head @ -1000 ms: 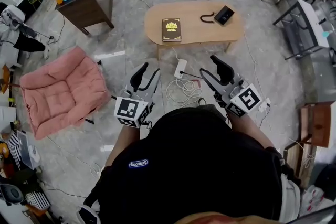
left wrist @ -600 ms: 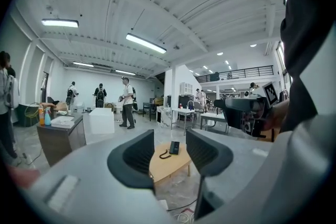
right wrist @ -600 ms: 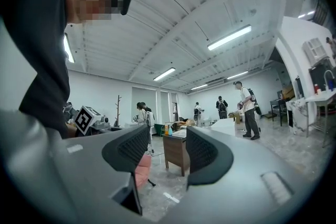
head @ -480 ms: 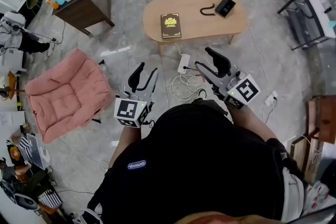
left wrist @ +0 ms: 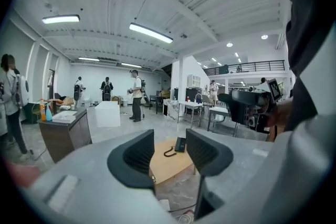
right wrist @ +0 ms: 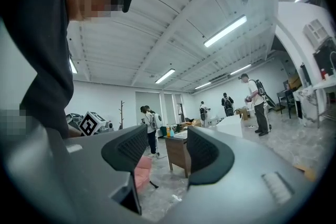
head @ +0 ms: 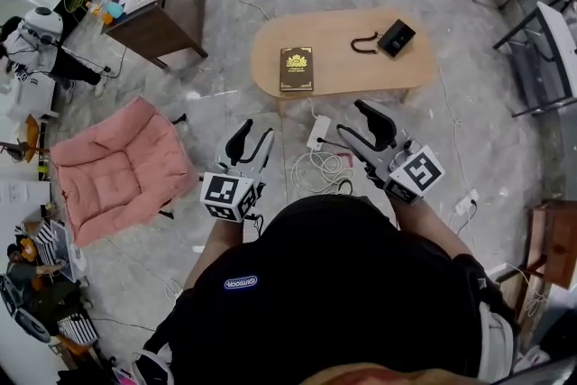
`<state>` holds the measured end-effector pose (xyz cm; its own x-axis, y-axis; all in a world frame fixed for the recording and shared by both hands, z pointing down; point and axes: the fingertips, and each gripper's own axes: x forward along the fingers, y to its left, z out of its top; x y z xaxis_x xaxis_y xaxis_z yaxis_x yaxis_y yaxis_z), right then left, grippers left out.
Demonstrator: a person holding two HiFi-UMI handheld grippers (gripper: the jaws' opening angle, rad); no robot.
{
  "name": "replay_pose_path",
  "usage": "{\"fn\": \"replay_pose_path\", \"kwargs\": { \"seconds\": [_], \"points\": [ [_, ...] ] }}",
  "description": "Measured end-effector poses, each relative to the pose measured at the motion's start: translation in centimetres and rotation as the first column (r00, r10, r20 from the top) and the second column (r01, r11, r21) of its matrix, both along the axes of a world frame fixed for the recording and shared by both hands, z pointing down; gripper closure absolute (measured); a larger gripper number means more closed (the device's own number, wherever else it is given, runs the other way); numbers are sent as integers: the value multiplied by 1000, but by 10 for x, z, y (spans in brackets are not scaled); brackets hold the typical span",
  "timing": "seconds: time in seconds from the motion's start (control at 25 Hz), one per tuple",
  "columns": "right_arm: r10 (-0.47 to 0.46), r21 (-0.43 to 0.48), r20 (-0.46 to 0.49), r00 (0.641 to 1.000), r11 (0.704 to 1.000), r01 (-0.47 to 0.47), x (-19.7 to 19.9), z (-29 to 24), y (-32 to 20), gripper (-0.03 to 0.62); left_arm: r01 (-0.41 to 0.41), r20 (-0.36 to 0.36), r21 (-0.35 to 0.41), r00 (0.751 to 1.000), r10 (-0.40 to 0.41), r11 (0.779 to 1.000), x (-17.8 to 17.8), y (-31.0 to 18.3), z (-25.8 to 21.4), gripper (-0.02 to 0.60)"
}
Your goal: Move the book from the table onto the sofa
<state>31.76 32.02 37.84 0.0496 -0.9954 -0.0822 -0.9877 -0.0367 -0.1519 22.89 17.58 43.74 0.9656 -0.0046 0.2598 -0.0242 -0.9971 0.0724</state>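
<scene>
**Book on table, both grippers empty: approach step**

The dark brown hardcover book with a gold emblem on its cover (head: 297, 69) lies flat on the oval, light wooden low table (head: 347, 72), toward the table's left end in the head view. A small black device with a looped cord (head: 393, 38) lies on the same top, well apart from the book. The sofa, a low pink cushioned seat (head: 117, 165), stands on the grey floor to the left of the table, with bare floor between them.

The left gripper (head: 252, 138) is held in front of the person's body, short of the table. Its own view shows both black ribbed jaws apart with nothing between them. The table top appears beyond the gap.

The right gripper (head: 353, 118) is held likewise, above a white power strip and coiled white cables (head: 315, 160) on the floor. Its jaws stand wide, have just been opening slightly further, and hold nothing. The pink seat is visible far off between them.

Step in hand, as judged: approach to the table. The pick-up is not yet begun, and no part of the transfer is done.

Next move, as judged: bring a gripper level with the table edge nearest the book and take the book by one edge, since it lies flat and offers no raised side. Both grippers may be needed to support it. The floor cables are a likely trip risk.
</scene>
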Motion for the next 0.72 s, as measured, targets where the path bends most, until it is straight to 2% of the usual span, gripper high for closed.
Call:
{"fn": "replay_pose_path", "kwargs": {
  "seconds": [0.12,0.28,0.48,0.72],
  "points": [
    [9,21,12,1000,1000,-9,22,2,14,350,24,18,23,1000,-24,999,21,1,3,393],
    [29,-2,12,999,1000,-29,53,12,34,352,46,-1,32,999,-46,998,54,4,-1,393],
    [65,16,-14,998,998,-64,82,5,51,352,32,-10,66,999,-32,997,84,17,-8,393],
    [103,47,-18,995,994,-102,100,-4,64,354,13,-1,79,1000,-13,997,104,28,-11,393]
  ]
}}
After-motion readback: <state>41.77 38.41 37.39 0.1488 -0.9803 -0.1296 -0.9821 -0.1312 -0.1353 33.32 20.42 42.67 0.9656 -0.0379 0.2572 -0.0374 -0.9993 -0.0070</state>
